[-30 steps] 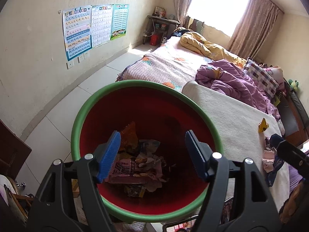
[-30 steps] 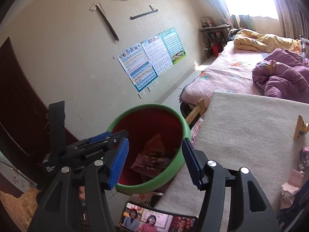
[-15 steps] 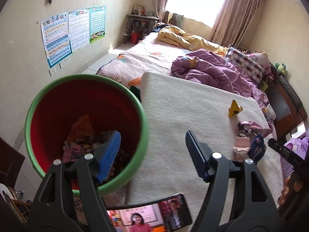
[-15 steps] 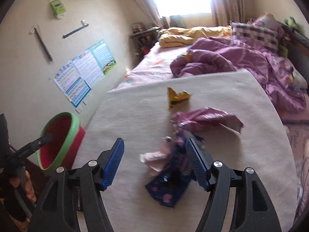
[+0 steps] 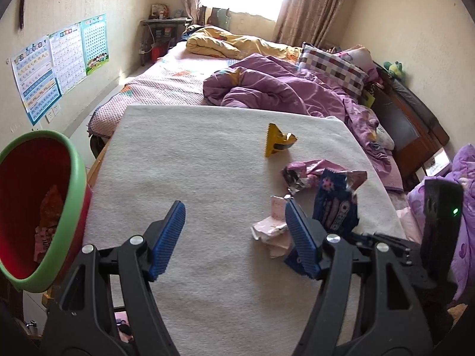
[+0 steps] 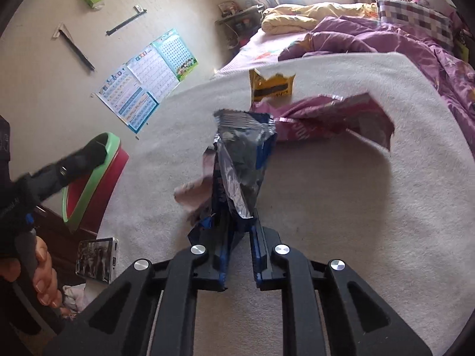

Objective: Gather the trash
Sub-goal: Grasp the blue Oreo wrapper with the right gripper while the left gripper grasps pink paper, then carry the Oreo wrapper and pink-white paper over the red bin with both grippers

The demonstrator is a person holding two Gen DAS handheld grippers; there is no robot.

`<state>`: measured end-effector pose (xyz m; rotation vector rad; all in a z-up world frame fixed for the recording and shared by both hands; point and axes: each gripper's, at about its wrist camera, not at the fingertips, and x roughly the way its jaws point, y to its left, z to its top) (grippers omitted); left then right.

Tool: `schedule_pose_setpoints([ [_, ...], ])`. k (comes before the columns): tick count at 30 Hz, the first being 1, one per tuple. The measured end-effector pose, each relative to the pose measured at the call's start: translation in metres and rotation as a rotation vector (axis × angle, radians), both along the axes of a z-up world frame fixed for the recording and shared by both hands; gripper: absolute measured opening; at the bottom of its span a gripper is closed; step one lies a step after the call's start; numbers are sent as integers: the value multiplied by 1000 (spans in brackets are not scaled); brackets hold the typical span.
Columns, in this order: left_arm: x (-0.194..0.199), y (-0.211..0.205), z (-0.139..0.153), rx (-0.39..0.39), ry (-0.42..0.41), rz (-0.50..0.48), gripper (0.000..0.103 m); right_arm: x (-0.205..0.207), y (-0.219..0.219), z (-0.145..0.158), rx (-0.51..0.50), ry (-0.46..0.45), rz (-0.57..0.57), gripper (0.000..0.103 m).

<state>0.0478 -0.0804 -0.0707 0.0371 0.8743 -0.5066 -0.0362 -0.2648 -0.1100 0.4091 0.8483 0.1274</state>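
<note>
My right gripper (image 6: 239, 233) is shut on a dark blue foil snack wrapper (image 6: 242, 160), which stands up from the white blanket (image 6: 356, 207); the wrapper also shows in the left wrist view (image 5: 335, 204). A crumpled pink paper (image 5: 271, 227) lies beside it, a purple wrapper (image 5: 314, 172) and a yellow wrapper (image 5: 277, 141) lie farther back. My left gripper (image 5: 234, 234) is open and empty above the blanket, left of the pink paper. The red bin with a green rim (image 5: 74, 190) hangs at the blanket's left edge and holds trash.
A phone (image 6: 96, 258) with a lit screen lies at the blanket's near left corner. A bed with purple bedding (image 5: 267, 89) and a checked pillow (image 5: 329, 66) lies beyond. Posters (image 5: 59, 59) hang on the left wall.
Both grippers swung right from the bin to the trash pile. My right gripper went from open to shut on the blue wrapper.
</note>
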Motion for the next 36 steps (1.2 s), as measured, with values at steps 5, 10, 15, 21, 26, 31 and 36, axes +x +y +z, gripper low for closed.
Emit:
schedule_pose_setpoints([
  [5, 4, -30, -22, 30, 47, -38, 66, -7, -28, 29, -2, -85, -47, 13],
  [10, 5, -53, -43, 39, 99, -98, 66, -15, -44, 35, 13, -95, -66, 13],
  [15, 6, -69, -65, 86, 158, -138, 62, -18, -48, 35, 24, -91, -72, 14],
  [21, 2, -66, -75, 88, 200, -129, 38, -15, -41, 36, 22, -85, -43, 14],
  [26, -3, -52, -57, 54, 160, -90, 32, -12, -32, 43, 9, -107, -14, 14],
  [31, -5, -31, -26, 20, 76, -22, 32, -10, -25, 49, 1, -128, 7, 14],
  [36, -9, -13, -1, 22, -11, 46, 32, -8, -17, 59, -3, -155, 21, 14],
])
